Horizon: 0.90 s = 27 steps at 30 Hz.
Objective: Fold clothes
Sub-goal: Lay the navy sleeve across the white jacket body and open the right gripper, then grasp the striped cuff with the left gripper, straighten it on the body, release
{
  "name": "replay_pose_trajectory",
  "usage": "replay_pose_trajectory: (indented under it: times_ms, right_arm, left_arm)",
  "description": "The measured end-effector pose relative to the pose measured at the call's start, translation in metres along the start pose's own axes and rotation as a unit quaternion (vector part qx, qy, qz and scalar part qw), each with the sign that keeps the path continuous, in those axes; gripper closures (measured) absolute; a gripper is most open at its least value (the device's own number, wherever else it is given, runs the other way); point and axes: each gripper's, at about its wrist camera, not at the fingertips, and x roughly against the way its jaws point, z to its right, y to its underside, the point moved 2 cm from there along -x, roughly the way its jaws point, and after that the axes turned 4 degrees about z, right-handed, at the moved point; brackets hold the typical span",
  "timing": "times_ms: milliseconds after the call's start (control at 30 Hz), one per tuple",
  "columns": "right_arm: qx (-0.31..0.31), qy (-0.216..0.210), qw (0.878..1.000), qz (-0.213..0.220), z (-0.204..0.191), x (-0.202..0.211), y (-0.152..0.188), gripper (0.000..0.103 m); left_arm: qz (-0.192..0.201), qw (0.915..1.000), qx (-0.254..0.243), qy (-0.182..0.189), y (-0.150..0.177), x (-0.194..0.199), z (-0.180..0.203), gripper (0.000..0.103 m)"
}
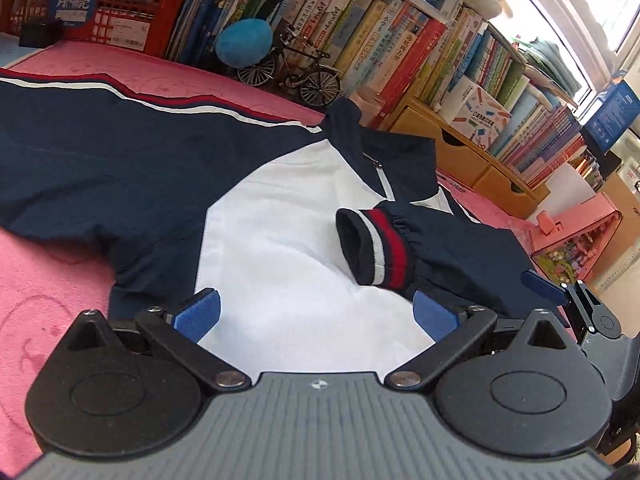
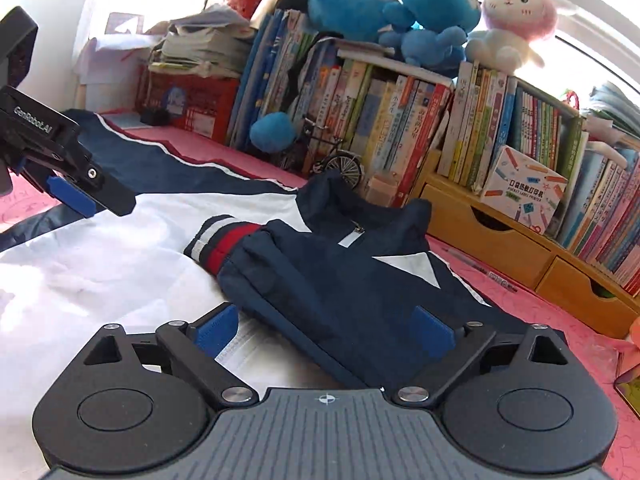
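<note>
Left tool (image 1: 316, 314) spread wide, empty, hovering over the white front of the jacket (image 1: 280, 240) lying flat on the pink table (image 1: 48, 280). Folded sleeve (image 1: 400, 252) at 2 o'clock across the chest, cuff pointing to 9. Right tool (image 2: 324, 330) equally wide open above that sleeve, gripping nothing.

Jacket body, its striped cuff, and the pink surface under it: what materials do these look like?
Jacket: thin woven synthetic, likely nylon or polyester, slight sheen, crisp fine wrinkles. Striped cuff: ribbed knit, matte, gathers the sleeve behind it. Pink surface: soft matte textile with a faint printed pattern, possibly a mat or blanket; fibre unclear.
</note>
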Motion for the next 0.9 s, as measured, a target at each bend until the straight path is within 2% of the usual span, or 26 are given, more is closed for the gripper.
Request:
replay_pose_trajectory:
  times_ms: [133,200,267,367,433,500,633,667,700,733,833,900]
  right_arm:
    - [-0.019,0.037,0.999,-0.008,0.023,0.013,0.012,0.001]
    - [-0.030,0.054,0.998,-0.019,0.031,0.014,0.023,0.001]
    - [-0.046,0.065,0.996,-0.032,0.039,0.015,0.035,0.001]
    - [-0.068,0.073,0.994,-0.040,0.049,0.016,0.045,0.001]
    - [-0.074,0.081,0.993,-0.042,0.054,0.016,0.049,0.001]
    - [-0.080,0.088,0.992,-0.046,0.059,0.015,0.053,0.001]
    - [-0.098,0.092,0.989,-0.068,0.066,0.006,0.058,0.001]
    - [-0.098,0.095,0.988,-0.074,0.066,0.004,0.059,0.001]
    - [-0.097,0.099,0.987,-0.078,0.066,0.003,0.060,0.001]
    - [-0.098,0.101,0.987,-0.081,0.067,0.003,0.060,0.001]
    - [-0.109,0.102,0.985,-0.086,0.071,0.002,0.062,0.001]
    - [-0.117,0.103,0.983,-0.092,0.074,0.000,0.064,0.001]
  left_arm:
    - [0.003,0.9986,0.042,0.032,0.002,-0.026,0.011,0.000]
    - [0.031,0.9932,0.106,0.037,0.004,-0.036,0.008,0.000]
    - [0.058,0.9870,0.146,0.032,0.001,-0.042,0.006,0.000]
    - [0.065,0.9864,0.144,0.045,-0.004,-0.054,0.013,0.002]
    - [0.038,0.9875,0.143,0.054,-0.004,-0.064,0.020,0.035]
    - [0.024,0.9884,0.135,0.065,-0.001,-0.072,0.026,0.041]
    - [0.025,0.9877,0.136,0.073,0.000,-0.081,0.032,0.044]
    - [0.026,0.9883,0.136,0.064,-0.002,-0.082,0.032,0.052]
    - [0.028,0.9889,0.137,0.050,-0.003,-0.083,0.032,0.081]
    - [0.030,0.9894,0.137,0.037,-0.004,-0.083,0.031,0.093]
    - [0.077,0.9895,0.120,0.021,-0.009,-0.069,0.029,0.096]
    - [0.124,0.9897,0.070,-0.011,-0.014,-0.051,0.035,0.096]
